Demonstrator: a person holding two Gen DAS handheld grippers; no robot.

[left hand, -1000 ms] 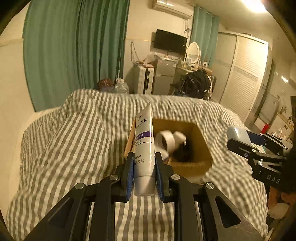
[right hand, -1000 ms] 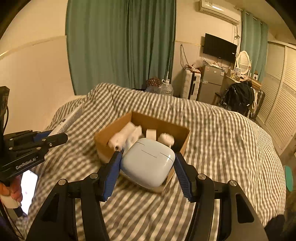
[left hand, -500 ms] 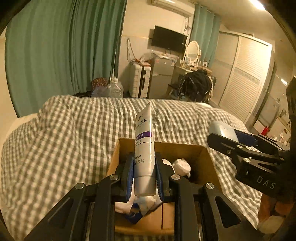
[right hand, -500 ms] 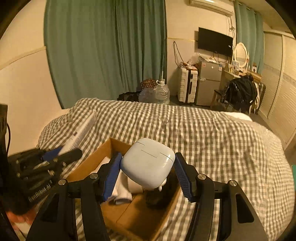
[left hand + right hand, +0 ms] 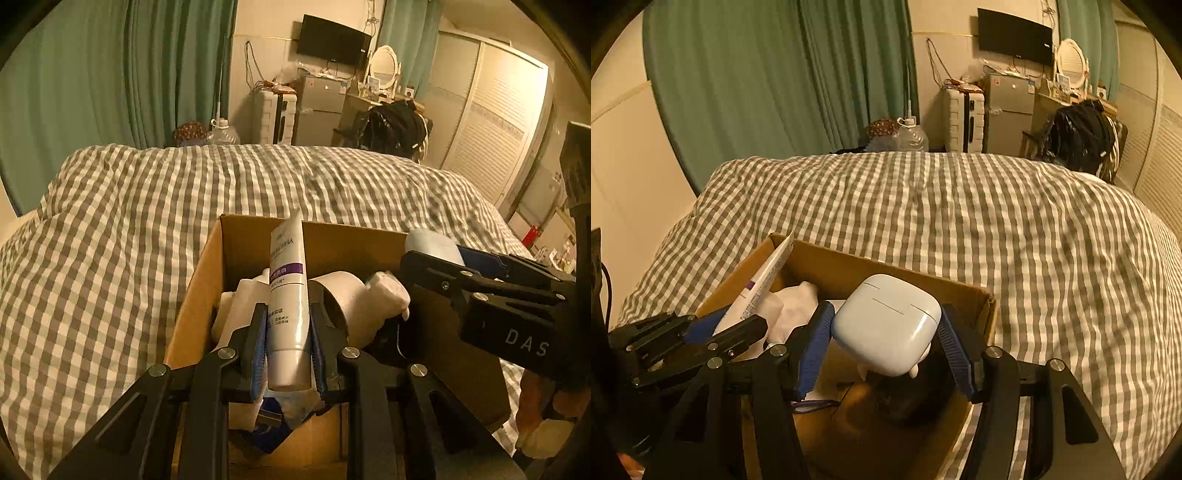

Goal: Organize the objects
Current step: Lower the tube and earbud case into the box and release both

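My left gripper [image 5: 288, 334] is shut on a white tube with a purple band [image 5: 287, 295] and holds it over the open cardboard box [image 5: 258, 236] on the bed. The tube also shows in the right wrist view [image 5: 759, 286]. My right gripper [image 5: 886, 332] is shut on a pale blue earbud case [image 5: 886, 325] above the same box [image 5: 967, 291]; it shows at the right of the left wrist view [image 5: 432, 243]. Inside the box lie white items, a tape roll [image 5: 343, 291] and something dark [image 5: 905, 398].
The box sits on a grey-and-white checked duvet [image 5: 1015, 229]. Green curtains [image 5: 775, 85], a suitcase [image 5: 964, 118], a small fridge [image 5: 1012, 110] and a chair with a black bag [image 5: 1078, 133] stand beyond the bed. A wardrobe [image 5: 491, 122] is at the right.
Both grippers have moved forward and down over the box with their objects still held. The box now fills the lower part of both views.
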